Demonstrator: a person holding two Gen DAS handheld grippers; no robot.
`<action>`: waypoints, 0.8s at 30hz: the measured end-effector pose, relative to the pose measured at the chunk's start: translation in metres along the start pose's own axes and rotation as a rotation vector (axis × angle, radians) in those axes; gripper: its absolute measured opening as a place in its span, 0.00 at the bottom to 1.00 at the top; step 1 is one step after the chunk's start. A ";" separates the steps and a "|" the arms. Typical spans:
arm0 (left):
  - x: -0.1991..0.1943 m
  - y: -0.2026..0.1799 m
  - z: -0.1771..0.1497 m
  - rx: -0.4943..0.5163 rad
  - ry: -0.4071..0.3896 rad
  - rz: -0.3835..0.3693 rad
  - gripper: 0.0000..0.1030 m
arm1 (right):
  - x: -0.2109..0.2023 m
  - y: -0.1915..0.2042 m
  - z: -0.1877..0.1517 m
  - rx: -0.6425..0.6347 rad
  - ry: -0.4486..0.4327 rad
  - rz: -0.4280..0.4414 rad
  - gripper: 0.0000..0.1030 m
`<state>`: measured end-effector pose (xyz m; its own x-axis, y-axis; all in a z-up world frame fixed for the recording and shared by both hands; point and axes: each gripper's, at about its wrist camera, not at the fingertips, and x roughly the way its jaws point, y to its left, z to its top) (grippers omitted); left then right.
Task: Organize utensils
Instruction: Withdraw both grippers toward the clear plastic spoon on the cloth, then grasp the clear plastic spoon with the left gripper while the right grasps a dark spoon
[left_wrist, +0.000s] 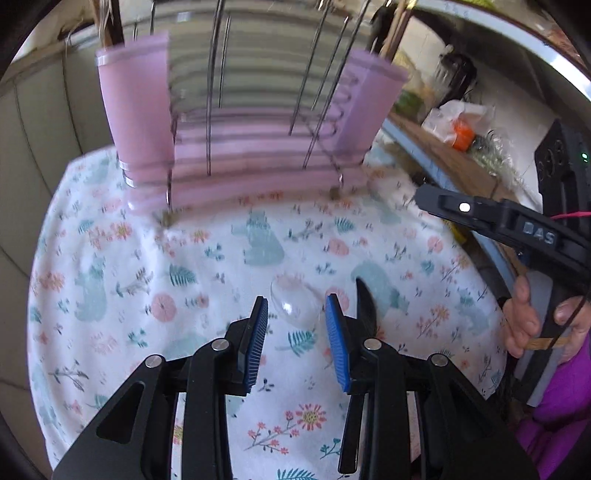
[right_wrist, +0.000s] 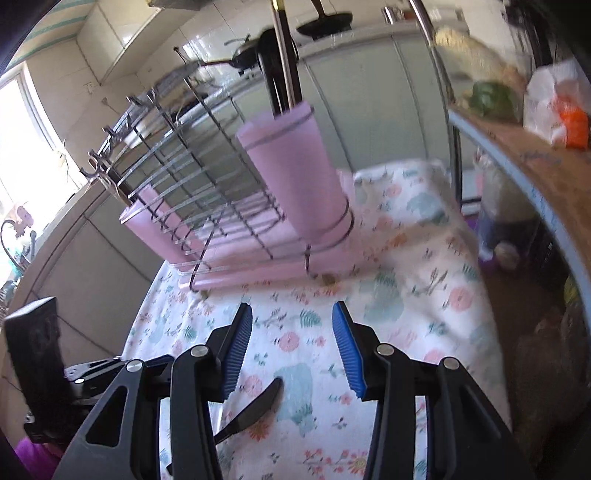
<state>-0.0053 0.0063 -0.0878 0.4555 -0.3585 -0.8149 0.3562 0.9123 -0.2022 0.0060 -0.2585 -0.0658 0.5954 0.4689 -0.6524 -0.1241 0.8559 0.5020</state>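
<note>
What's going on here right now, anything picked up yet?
Nothing is held yet. A person holds a gripper in each hand over the floral cloth. The left gripper is open around a clear plastic spoon lying on the cloth, with a black utensil beside it. The right gripper is open and empty. The wire rack with pink cups stands behind.

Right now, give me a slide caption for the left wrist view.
Open left gripper poised over a clear spoon and black knife on a floral cloth, pink dish rack behind.
</note>
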 end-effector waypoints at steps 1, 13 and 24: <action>0.005 0.003 0.000 -0.026 0.023 -0.011 0.32 | 0.002 -0.002 -0.002 0.018 0.022 0.015 0.43; 0.045 0.051 0.017 -0.429 0.229 -0.178 0.32 | 0.035 -0.022 -0.032 0.267 0.301 0.215 0.44; 0.056 0.059 0.028 -0.544 0.287 -0.229 0.30 | 0.065 -0.020 -0.042 0.362 0.408 0.230 0.44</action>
<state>0.0640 0.0345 -0.1301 0.1544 -0.5574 -0.8158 -0.0789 0.8161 -0.5725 0.0136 -0.2361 -0.1416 0.2230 0.7411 -0.6333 0.1075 0.6270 0.7716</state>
